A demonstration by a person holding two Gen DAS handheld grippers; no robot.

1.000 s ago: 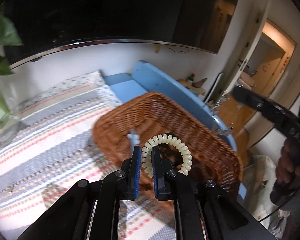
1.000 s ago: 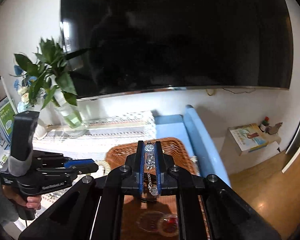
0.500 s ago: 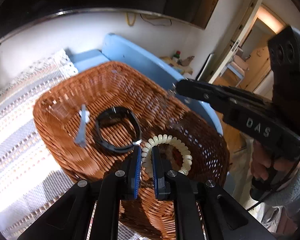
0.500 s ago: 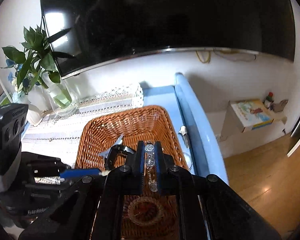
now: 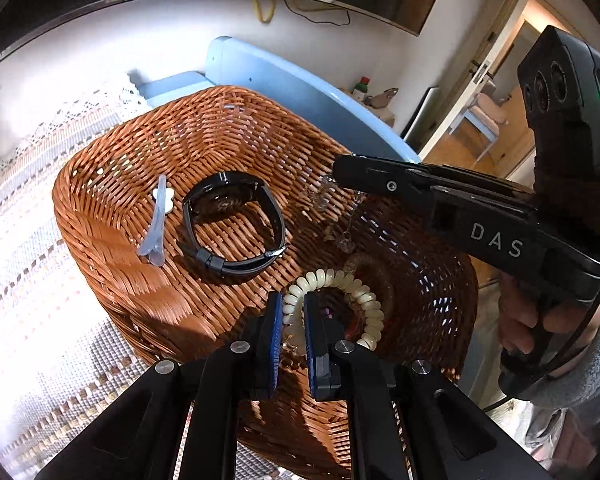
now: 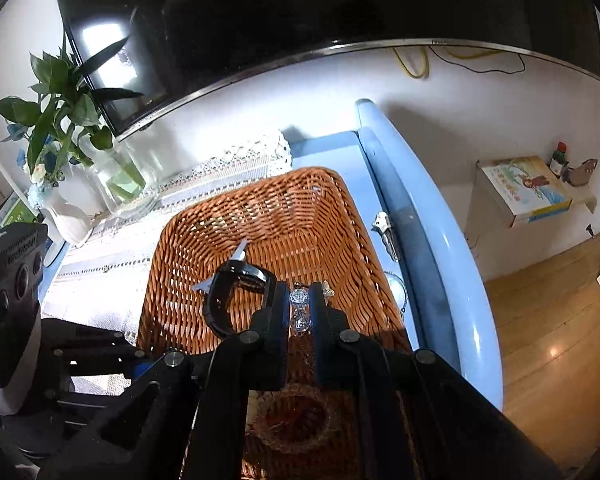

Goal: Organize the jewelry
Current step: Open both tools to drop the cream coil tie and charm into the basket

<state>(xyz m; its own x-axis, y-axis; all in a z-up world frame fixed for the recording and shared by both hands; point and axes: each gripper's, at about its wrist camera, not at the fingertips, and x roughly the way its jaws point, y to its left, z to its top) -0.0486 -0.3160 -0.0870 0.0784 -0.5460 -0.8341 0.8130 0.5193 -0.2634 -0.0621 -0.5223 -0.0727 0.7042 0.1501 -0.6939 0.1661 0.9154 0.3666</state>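
Observation:
A brown wicker basket (image 5: 148, 168) (image 6: 300, 208) stands on a striped cloth. Inside lie a black watch (image 5: 232, 224) (image 6: 228, 292), a pale hair clip (image 5: 156, 224) (image 6: 238, 254) and a small round beaded ring (image 6: 296, 420). My left gripper (image 5: 291, 316) is shut on a cream spiral hair tie (image 5: 352, 284), held over the basket's near side. My right gripper (image 6: 300, 308) is shut on a clear crystal bracelet (image 6: 299, 300), which hangs over the basket; in the left wrist view its crystals (image 5: 320, 196) dangle from the right gripper's tip.
A blue board (image 6: 420, 240) runs along the basket's right side, with a silver clip (image 6: 386, 232) beside it. A glass vase with a green plant (image 6: 112, 176) stands at the back left under a dark TV (image 6: 300, 12). A sleeved hand (image 5: 548, 336) holds the right gripper.
Both grippers have come down and in over the basket, each still holding its piece. The basket's inside with the watch and clip has come into view.

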